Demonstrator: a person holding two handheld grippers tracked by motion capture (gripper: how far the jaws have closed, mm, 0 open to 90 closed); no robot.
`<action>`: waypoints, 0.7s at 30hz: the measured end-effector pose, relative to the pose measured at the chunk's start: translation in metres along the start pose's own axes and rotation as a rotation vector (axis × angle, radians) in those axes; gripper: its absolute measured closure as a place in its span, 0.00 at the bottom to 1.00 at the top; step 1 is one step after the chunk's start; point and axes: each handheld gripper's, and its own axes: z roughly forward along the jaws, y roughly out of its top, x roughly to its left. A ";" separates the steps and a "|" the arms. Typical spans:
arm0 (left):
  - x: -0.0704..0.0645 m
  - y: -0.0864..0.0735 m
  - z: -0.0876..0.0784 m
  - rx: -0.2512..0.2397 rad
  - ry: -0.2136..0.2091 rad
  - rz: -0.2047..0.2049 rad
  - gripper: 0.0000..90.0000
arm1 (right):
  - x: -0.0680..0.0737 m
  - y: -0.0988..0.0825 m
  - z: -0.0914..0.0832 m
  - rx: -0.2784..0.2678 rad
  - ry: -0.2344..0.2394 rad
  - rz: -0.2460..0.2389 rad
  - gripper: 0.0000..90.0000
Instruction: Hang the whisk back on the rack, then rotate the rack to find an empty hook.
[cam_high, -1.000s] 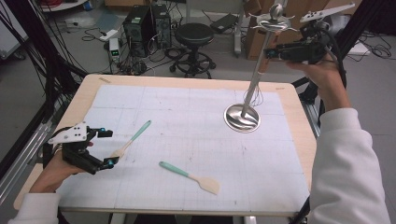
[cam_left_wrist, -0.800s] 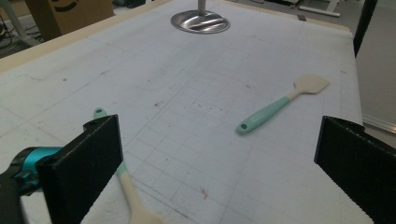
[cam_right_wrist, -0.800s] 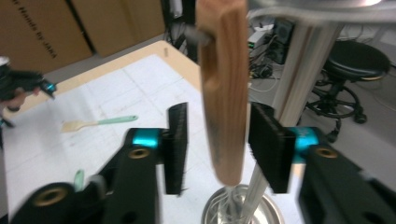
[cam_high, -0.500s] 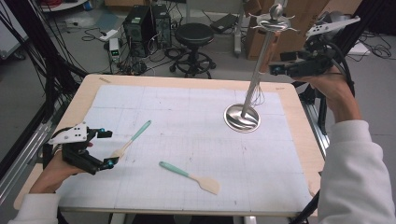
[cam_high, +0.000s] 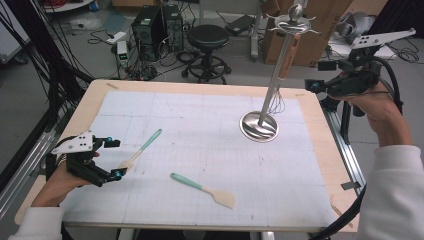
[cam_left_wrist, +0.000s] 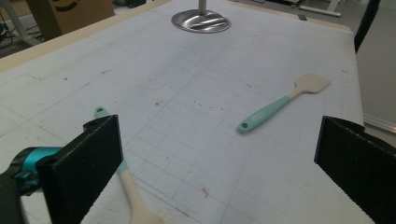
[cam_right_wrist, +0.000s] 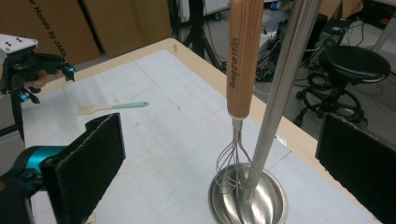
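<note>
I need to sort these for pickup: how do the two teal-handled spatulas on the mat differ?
The spatula by the left gripper lies with its cream blade toward the left gripper, partly under one of its fingers; the spatula in the middle lies apart from both grippers, blade toward the table's near edge. The first looks slimmer, with a narrower blade; the second has a broad, squarish blade. Both lie flat, with teal handles and cream blades.

Scene evenly lit from overhead, w/ soft shadows; glare seen on steel base (cam_right_wrist: 246, 200); near jaws slightly blurred.
</note>
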 end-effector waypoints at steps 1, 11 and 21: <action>0.000 0.000 0.000 0.000 -0.001 0.002 0.02 | 0.001 0.000 -0.001 -0.002 -0.001 -0.003 0.00; -0.002 0.000 0.000 0.004 -0.001 0.003 0.02 | 0.000 0.007 -0.008 -0.011 -0.010 -0.016 0.04; -0.001 0.001 0.000 -0.003 -0.005 0.002 0.02 | -0.005 0.010 -0.016 -0.009 0.015 -0.005 0.35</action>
